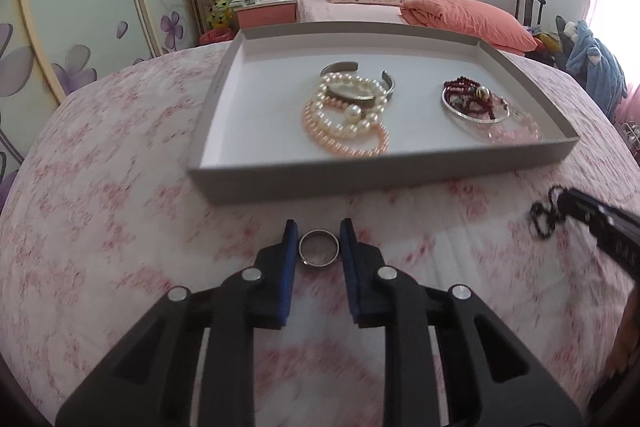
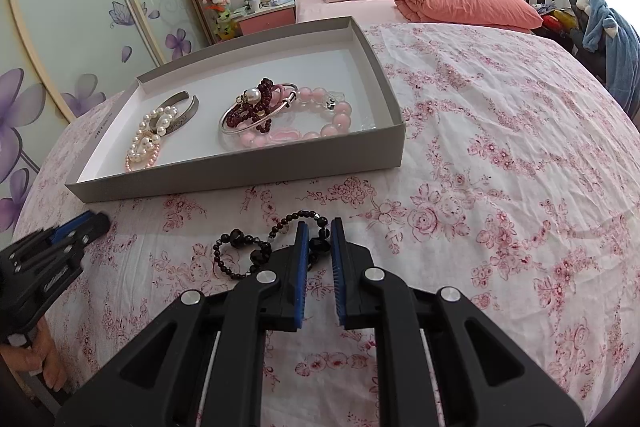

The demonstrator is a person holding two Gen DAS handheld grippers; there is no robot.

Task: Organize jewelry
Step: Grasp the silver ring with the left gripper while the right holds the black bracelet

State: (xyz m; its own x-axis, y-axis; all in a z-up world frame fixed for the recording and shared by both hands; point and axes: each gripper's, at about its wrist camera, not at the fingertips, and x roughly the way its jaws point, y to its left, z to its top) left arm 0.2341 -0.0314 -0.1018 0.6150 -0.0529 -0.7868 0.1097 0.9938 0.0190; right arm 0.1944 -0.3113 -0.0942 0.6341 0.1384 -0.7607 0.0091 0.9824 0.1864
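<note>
A: Jewelry is split between the grey tray [image 1: 224, 183] and the floral bedcover [image 2: 500, 131]. A silver ring [image 1: 319, 247] lies on the cover just before the tray's near wall, framed by the left gripper [image 1: 319, 239], whose blue pads sit beside it. Whether they touch it cannot be told.

B: And the other one?

A: The right gripper [image 2: 319, 237] pinches a large bead of the black bead strand [image 2: 240, 251]; most of the strand trails on the cover toward the left.

B: How should each step go?

A: Probably the left should close squarely across the ring's rim, since thin metal may slip or tip. The right likely needs a high lift so the dangling loop clears the tray's wall.

B: What does the tray hold?

A: Toward its left, pearl bracelets [image 1: 348, 115] tangled with a silver cuff [image 1: 362, 87]. At its right near corner, a dark red bead strand [image 2: 256, 107] over a thin silver bangle [image 2: 260, 117] and a pink bead bracelet [image 2: 332, 111]. The tray's left end is bare.
</note>
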